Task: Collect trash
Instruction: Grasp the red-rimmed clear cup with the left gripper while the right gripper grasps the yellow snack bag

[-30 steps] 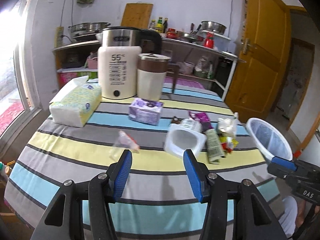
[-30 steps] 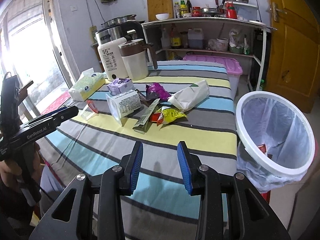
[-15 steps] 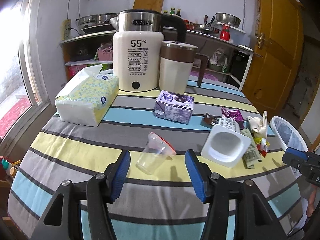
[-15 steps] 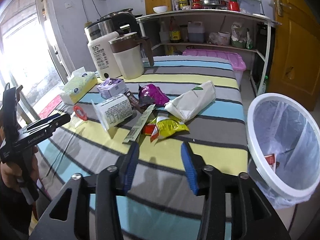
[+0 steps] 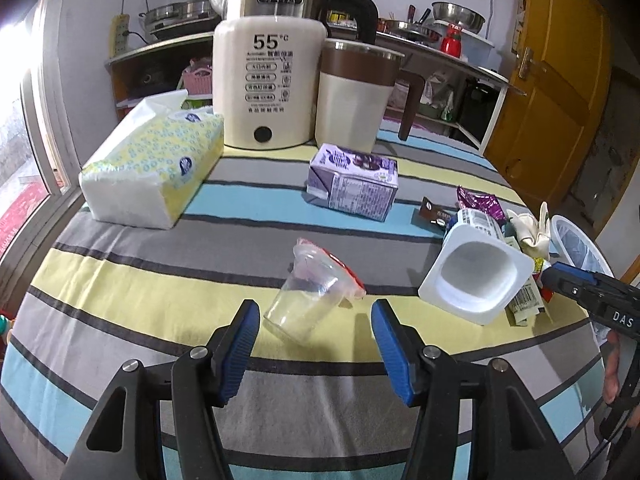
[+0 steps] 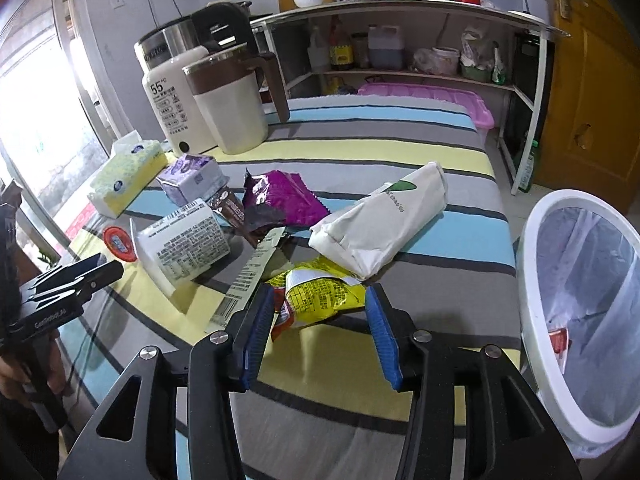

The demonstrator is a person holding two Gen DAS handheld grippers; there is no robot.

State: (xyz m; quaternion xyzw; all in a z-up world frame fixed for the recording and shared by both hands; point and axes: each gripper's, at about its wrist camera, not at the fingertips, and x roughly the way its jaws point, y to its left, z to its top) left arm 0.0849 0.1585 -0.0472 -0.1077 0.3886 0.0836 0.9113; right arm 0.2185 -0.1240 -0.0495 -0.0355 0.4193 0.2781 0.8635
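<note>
A clear plastic cup (image 5: pixel 308 300) with a red peeled lid lies on its side on the striped table (image 5: pixel 120 280). My left gripper (image 5: pixel 315 312) is open, its blue pads flanking the cup's base without touching. My right gripper (image 6: pixel 319 298) is open around a crumpled yellow snack wrapper (image 6: pixel 324 292), and the pads do not press it. Just beyond lie a white yogurt tub (image 6: pixel 184 244), a long strip wrapper (image 6: pixel 248 280), a purple foil wrapper (image 6: pixel 280 200), a brown wrapper (image 6: pixel 232 210) and a white paper bag (image 6: pixel 380 224). A white-rimmed bin (image 6: pixel 532 280) with a clear liner stands off the table's right edge.
At the table's back stand a cream kettle (image 5: pixel 268 80) and a cream jug (image 5: pixel 352 96), with a tissue pack (image 5: pixel 156 168) at the left and a purple carton (image 5: pixel 354 186) in front. Shelves with kitchenware and an orange door (image 6: pixel 592 80) lie behind.
Both grippers have come forward and down toward the table. The left now brackets the clear cup. The right jaws have widened and now flank the yellow wrapper.
</note>
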